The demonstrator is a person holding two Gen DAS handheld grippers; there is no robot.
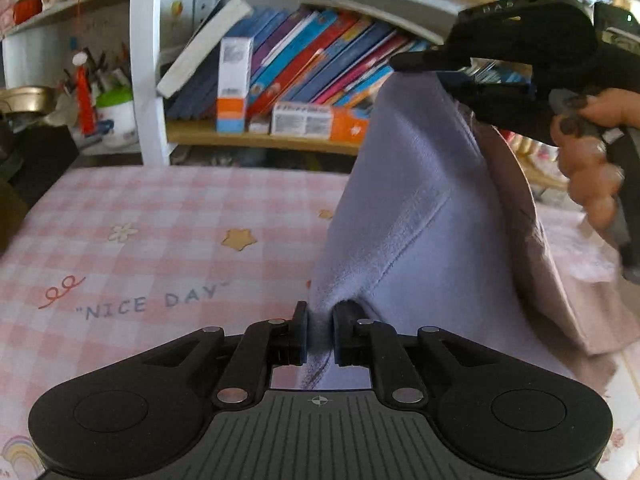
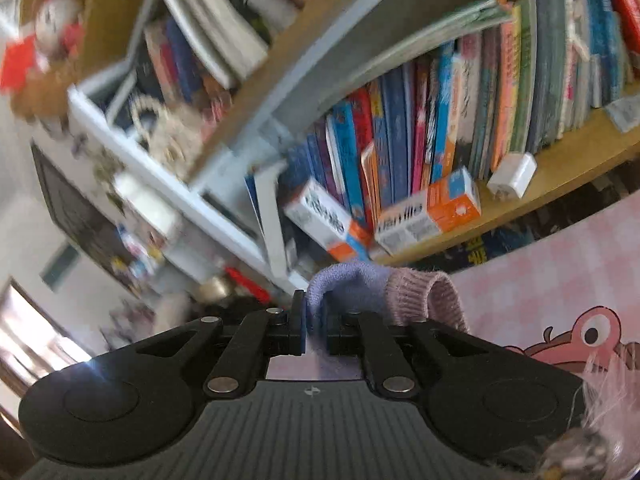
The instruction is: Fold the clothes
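A lavender fleece garment with a mauve-pink part hangs stretched above the pink checked cloth. My left gripper is shut on its lower corner, with fabric pinched between the pads. My right gripper, held by a hand, grips the garment's top at the upper right. In the right wrist view, lavender fabric and a ribbed pink cuff bunch at the right gripper, with the fabric between its pads.
A bookshelf full of books and small boxes stands just behind the checked surface. A white and green jar and clutter sit at the far left. The right wrist view is blurred and tilted, showing the same shelf.
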